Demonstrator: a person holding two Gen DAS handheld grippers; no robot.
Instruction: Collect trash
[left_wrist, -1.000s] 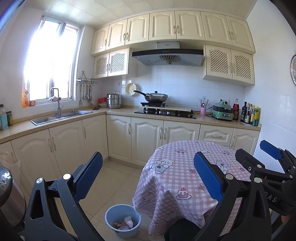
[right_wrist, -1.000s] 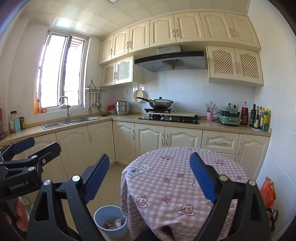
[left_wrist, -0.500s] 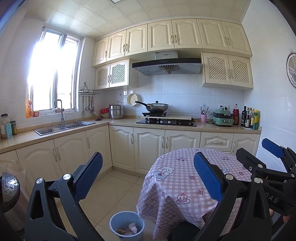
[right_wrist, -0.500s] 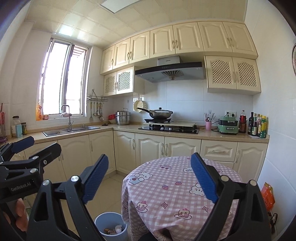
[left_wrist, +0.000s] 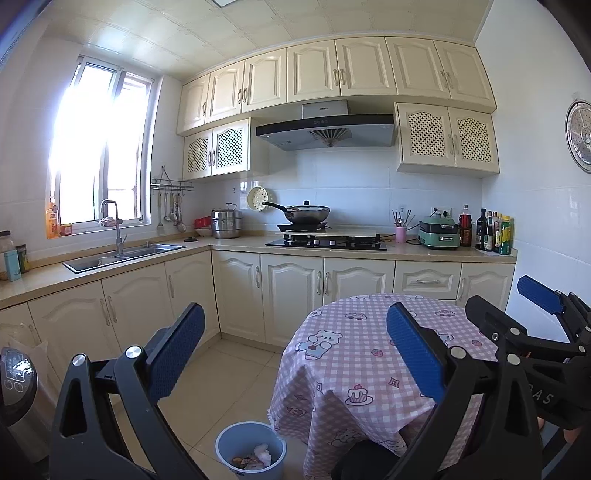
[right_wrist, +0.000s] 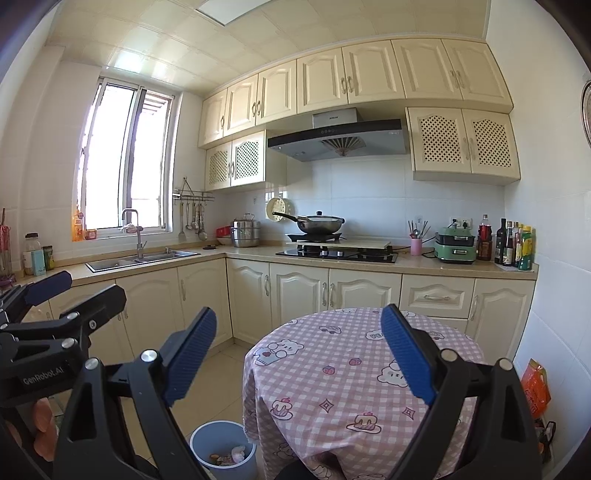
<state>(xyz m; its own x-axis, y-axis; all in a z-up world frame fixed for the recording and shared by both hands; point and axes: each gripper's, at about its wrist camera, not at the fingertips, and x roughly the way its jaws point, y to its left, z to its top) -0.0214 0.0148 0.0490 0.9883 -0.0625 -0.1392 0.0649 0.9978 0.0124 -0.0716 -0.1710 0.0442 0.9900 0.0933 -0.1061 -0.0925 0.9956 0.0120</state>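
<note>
Trash (left_wrist: 255, 456) lies in a small blue bin (left_wrist: 225, 441) on the tiled floor (left_wrist: 236, 365), just beside the round table (left_wrist: 369, 354); the bits look like a white crumpled piece and some coloured wrappers, too small to tell more; the table wears a pink checked cloth with little bears and cakes, and the cloth hangs down close to the bin's rim; the left gripper (left_wrist: 295, 350) is held up in the air with its two blue fingers (left_wrist: 177, 350) wide apart and nothing between them; the right gripper (right_wrist: 299, 354) is up in the air too, its blue fingers (right_wrist: 404, 358) spread wide and holding nothing; each gripper shows at the edge of the other one's view, side by side; a bit of a hand (right_wrist: 40, 424) shows under the left one; behind the table stand cream cupboards (left_wrist: 291, 291), a sink (left_wrist: 122, 254) under the bright window (left_wrist: 99, 147), a wok (left_wrist: 308, 214) on the stove, and bottles (left_wrist: 495, 234) in the far corner; an orange bag (right_wrist: 537, 387) sits by the wall on the right.
</note>
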